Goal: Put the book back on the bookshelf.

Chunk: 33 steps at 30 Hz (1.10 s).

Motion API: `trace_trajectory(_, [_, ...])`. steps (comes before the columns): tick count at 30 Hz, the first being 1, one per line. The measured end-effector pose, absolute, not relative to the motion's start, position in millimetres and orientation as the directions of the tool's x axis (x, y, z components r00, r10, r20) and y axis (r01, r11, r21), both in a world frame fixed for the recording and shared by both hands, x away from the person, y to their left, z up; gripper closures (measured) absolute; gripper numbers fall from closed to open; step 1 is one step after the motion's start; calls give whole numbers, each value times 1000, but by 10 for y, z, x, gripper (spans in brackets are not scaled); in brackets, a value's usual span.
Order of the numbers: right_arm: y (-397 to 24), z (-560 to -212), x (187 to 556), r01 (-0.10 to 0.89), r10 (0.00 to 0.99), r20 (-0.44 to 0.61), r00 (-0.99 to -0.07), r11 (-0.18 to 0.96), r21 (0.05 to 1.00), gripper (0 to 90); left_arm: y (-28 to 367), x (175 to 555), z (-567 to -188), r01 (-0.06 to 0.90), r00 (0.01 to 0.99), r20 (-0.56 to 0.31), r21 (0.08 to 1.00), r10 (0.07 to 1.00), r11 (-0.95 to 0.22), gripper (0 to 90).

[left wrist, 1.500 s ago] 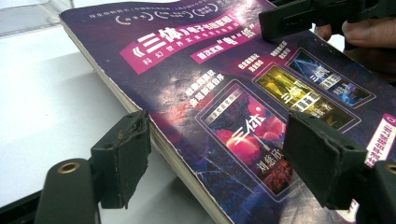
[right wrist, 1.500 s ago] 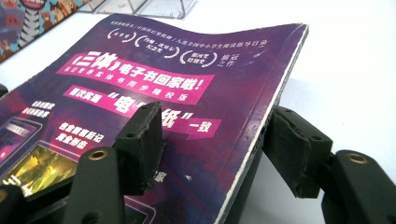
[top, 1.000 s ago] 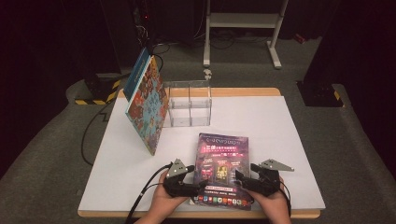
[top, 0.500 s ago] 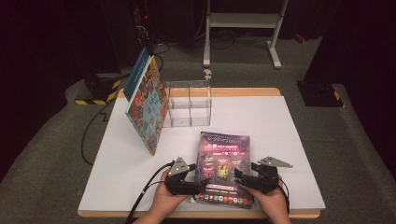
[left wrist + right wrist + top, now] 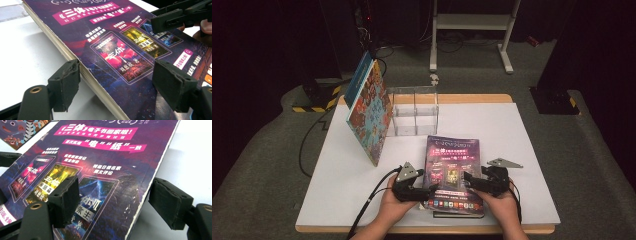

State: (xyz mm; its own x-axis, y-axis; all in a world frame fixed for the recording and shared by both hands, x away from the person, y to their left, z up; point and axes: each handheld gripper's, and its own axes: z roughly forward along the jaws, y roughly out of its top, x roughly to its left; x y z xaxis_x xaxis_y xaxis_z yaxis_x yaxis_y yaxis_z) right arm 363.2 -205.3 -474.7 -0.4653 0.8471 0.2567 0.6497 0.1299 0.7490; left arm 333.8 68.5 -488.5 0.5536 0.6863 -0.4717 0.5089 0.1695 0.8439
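While the purple book (image 5: 452, 170) lies flat at the near middle of the white table (image 5: 522, 150), the left gripper (image 5: 424, 181) straddles its left edge and the right gripper (image 5: 472, 181) its right edge, both sets of jaws spread, neither clearly pressing it.

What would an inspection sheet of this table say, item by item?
Surface: white table, wooden edge.
Job's things: purple book lies flat near the front edge, on a dark book beneath.
Clutter: colourful book leaning against a clear box.
Grippers: left tongs and right tongs open, each straddling a side edge of the purple book.
Cables: black cable trails off the front edge.
Surroundings: grey carpet, white stand, dark room.
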Motion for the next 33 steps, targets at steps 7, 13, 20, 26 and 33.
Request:
trace_trajectory(7, [-2097,-4804,3680,655,822,301,-483,110,748,195,738,3342,-4902,525,536,-496,829,683,190,204])
trace_trajectory(13, [-2091,-4837,3693,669,800,341,-493,99,736,184,716,3323,-4914,530,549,-502,827,668,187,206])
trace_trajectory(20, [-2033,-4751,3611,630,832,245,-498,153,761,256,710,3317,-4906,528,558,-492,832,669,172,208])
trace_trajectory(26, [-2075,-4686,3461,591,860,169,-482,177,787,386,656,3273,-4892,520,590,-472,843,655,140,210])
trace_trajectory(33, [-2171,-4654,3380,561,858,147,-493,184,807,569,664,3299,-4903,536,576,-494,830,651,156,195])
